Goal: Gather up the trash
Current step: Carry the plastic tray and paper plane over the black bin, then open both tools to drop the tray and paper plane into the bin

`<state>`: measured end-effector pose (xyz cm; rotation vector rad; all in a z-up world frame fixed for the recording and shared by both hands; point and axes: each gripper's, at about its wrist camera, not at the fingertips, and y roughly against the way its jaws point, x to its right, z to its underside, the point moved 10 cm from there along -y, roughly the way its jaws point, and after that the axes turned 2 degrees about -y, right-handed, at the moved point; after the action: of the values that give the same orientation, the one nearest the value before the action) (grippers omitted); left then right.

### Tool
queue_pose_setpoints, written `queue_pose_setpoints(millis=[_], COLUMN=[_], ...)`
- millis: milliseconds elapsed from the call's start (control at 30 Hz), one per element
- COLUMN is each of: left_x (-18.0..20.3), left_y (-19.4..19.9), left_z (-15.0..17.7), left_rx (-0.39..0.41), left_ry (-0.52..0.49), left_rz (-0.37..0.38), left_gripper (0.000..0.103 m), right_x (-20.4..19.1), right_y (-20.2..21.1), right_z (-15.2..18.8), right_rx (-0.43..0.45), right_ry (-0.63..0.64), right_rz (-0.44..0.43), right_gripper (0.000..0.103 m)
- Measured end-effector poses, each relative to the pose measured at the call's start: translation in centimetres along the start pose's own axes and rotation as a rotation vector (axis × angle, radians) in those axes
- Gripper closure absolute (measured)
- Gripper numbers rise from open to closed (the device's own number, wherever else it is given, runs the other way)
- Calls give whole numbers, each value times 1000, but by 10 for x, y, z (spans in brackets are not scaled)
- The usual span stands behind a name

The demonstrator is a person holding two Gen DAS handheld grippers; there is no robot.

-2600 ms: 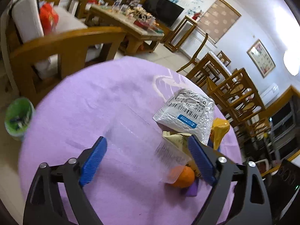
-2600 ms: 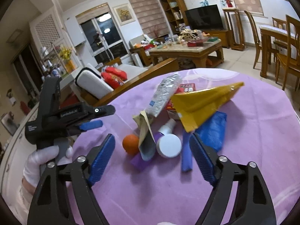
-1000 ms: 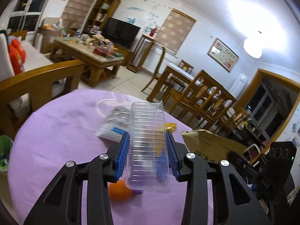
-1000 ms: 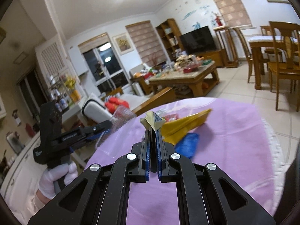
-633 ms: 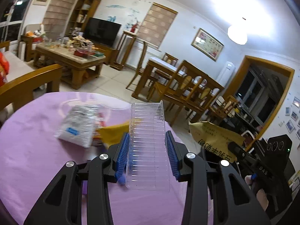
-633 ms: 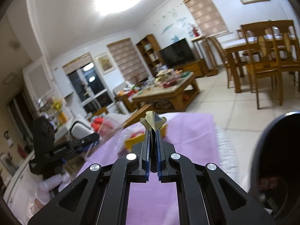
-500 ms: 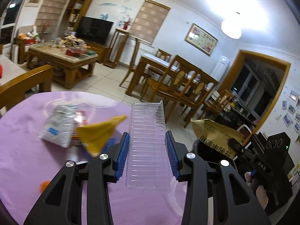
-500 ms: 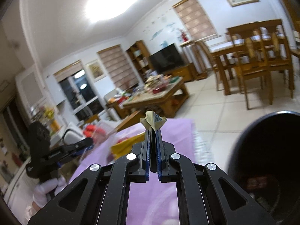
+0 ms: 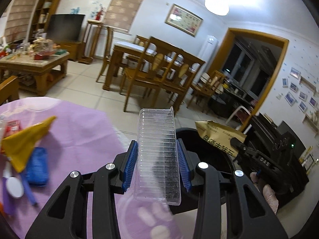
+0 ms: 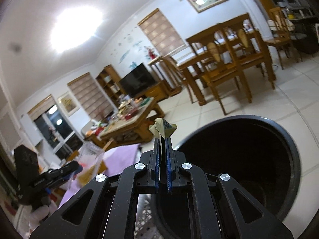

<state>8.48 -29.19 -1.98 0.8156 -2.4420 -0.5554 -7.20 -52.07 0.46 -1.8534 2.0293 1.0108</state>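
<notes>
My left gripper [image 9: 157, 163] is shut on a clear ribbed plastic cup [image 9: 158, 155] and holds it upright past the edge of the purple table [image 9: 85, 131], in front of a black trash bin [image 9: 209, 159]. My right gripper [image 10: 163, 151] is shut on a tan paper wrapper [image 10: 163, 128], held at the rim of the bin [image 10: 283, 137]. In the left wrist view the wrapper [image 9: 217, 137] hangs above the bin. The cup also shows in the right wrist view [image 10: 90, 156].
On the table lie a yellow paper cone [image 9: 24, 141], a blue packet [image 9: 37, 166], a white-capped bottle [image 9: 14, 185] and a red packet [image 9: 12, 125]. Wooden dining chairs and table [image 9: 155, 67] stand beyond on the tiled floor. A coffee table [image 9: 33, 59] stands at the left.
Both grippers have swung from above the table toward the black bin, carrying the cup and the wrapper. The bin now fills the lower right of the right wrist view.
</notes>
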Motion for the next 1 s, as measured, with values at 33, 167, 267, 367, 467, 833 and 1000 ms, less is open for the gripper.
queue_pose_setpoints(millis=[33,167,267,367,467,833,1000], left_x=[6,36,55,73,89,99,109], left_y=[-6,-34,-56,-77,-101,-145,-150], left_z=[1,9,14,20,30,57,56], left_rx=[-9,-50,-82,-114,-152,-251,-269], left_ry=[-7,-39,-60,-79,-111,-160,-226], left_rz=[10,54,85,109,119,95,66], left_gripper=[64,64,64,64,64,63,58], right_x=[11,40,58,76,88,122,117], right_y=[3,11,11,13,13,10,11], right_z=[-1,-3,-3,-2,1,15,12], right_rx=[4,12,11,8,1,-31,-21], right_ry=[-10,-44,-60,-80,-90,-144,-148], right_rz=[9,32,57,80,112,161,138], right_gripper=[96,96,96,96,96,96,39])
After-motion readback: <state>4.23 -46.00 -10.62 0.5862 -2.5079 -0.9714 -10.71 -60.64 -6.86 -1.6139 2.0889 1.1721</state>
